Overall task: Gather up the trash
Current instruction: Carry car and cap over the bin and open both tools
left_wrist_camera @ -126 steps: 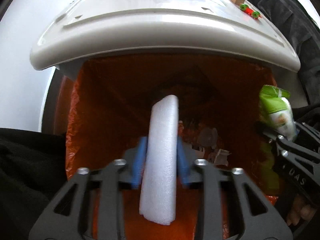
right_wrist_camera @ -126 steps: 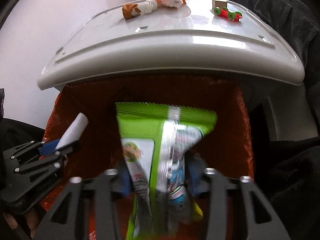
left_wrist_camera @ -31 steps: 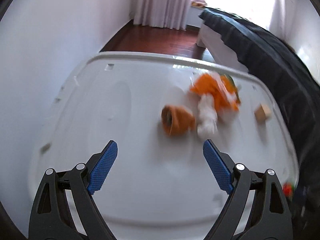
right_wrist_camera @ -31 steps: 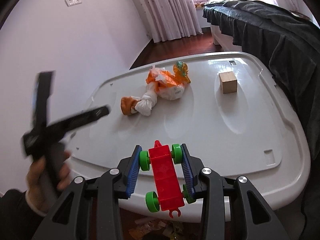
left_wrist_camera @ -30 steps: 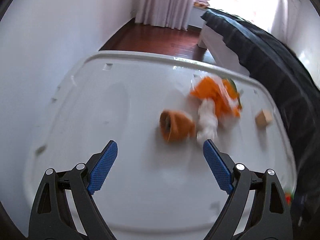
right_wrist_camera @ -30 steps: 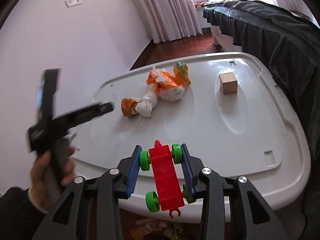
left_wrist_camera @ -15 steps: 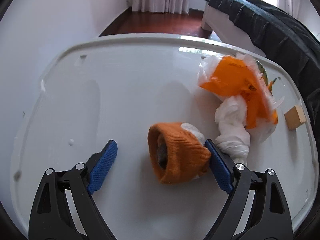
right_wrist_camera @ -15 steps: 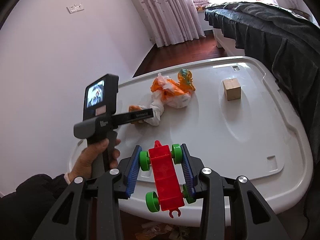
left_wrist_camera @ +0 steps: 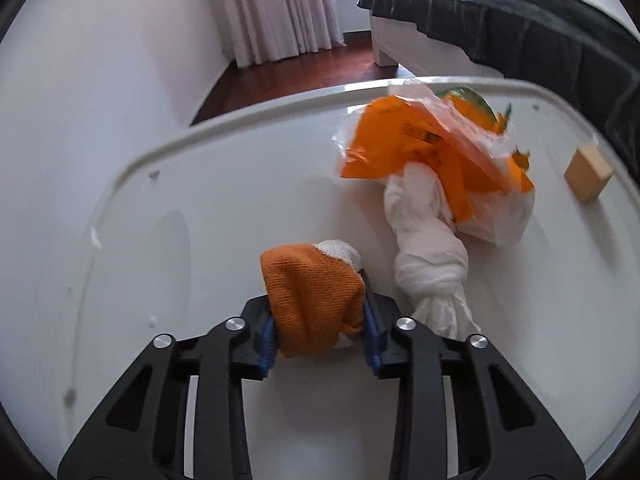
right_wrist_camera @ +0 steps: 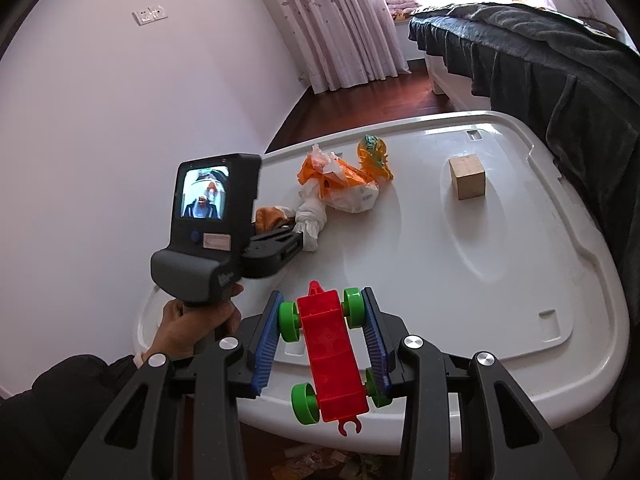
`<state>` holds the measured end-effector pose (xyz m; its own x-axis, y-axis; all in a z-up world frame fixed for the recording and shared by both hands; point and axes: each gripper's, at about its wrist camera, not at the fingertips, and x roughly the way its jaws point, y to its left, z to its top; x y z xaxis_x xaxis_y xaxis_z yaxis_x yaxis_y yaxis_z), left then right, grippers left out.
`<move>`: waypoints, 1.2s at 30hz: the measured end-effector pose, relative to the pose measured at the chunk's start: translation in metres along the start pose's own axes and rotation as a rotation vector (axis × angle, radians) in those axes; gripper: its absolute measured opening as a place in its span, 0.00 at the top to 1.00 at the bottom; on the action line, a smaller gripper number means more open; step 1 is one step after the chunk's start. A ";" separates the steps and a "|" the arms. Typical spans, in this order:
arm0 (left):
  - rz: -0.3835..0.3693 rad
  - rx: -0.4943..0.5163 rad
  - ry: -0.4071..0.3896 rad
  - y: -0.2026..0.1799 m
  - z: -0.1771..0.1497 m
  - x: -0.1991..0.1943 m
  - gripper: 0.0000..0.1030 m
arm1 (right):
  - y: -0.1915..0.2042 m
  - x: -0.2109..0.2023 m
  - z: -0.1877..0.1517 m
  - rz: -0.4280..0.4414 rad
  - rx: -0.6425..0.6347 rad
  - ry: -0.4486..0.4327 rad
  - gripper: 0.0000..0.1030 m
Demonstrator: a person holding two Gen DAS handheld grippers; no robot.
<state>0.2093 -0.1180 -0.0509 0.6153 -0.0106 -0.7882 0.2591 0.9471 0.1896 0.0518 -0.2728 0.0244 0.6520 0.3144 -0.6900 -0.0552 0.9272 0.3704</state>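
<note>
Jaws first: both pairs are clamped, ready to carry. On the white worktop [left_wrist_camera: 208,200], the knotted orange-and-white plastic bag [left_wrist_camera: 436,168] lies at about 1 o'clock in the left view, touching nothing held. Right gripper [right_wrist_camera: 326,346] pinches a red toy car [right_wrist_camera: 330,354] by its green wheels (hardly trash, arguably). Left gripper [left_wrist_camera: 320,324] squeezes the orange sock [left_wrist_camera: 312,292], soft enough to bunch, at 6 o'clock.

Left tool [left_wrist_camera: 318,322] and right tool [right_wrist_camera: 326,346] both clamped, low and level.
</note>
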 end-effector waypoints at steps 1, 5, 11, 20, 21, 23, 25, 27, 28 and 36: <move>0.007 0.009 0.002 -0.002 0.000 -0.001 0.71 | 0.000 0.000 0.000 -0.003 -0.002 0.001 0.62; 0.014 0.002 0.018 -0.001 -0.001 -0.008 0.73 | 0.000 0.001 -0.001 -0.020 0.000 0.000 0.62; 0.022 -0.010 -0.006 0.013 -0.020 -0.052 0.73 | -0.011 -0.004 0.001 -0.046 0.037 -0.025 0.62; 0.018 -0.026 -0.049 0.033 -0.074 -0.142 0.73 | -0.005 -0.006 -0.010 -0.041 0.027 -0.053 0.62; 0.006 -0.032 -0.048 0.034 -0.081 -0.149 0.73 | -0.001 -0.007 -0.013 -0.037 0.018 -0.054 0.62; -0.005 -0.051 -0.043 0.037 -0.097 -0.161 0.73 | 0.007 -0.009 -0.020 -0.029 -0.012 -0.063 0.62; -0.013 -0.076 -0.035 0.040 -0.113 -0.170 0.73 | 0.017 -0.012 -0.030 -0.036 -0.055 -0.080 0.62; -0.011 -0.085 -0.039 0.042 -0.125 -0.176 0.73 | 0.027 -0.015 -0.040 -0.037 -0.093 -0.092 0.62; -0.011 -0.089 -0.039 0.042 -0.131 -0.177 0.73 | 0.031 -0.017 -0.045 -0.040 -0.113 -0.102 0.62; -0.081 -0.162 0.032 0.038 -0.190 -0.185 0.73 | 0.047 -0.039 -0.093 -0.043 -0.147 -0.104 0.62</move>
<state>-0.0367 -0.0194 -0.0091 0.5726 -0.0810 -0.8158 0.1815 0.9829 0.0298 -0.0464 -0.2228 0.0107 0.7304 0.2586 -0.6322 -0.1310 0.9614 0.2419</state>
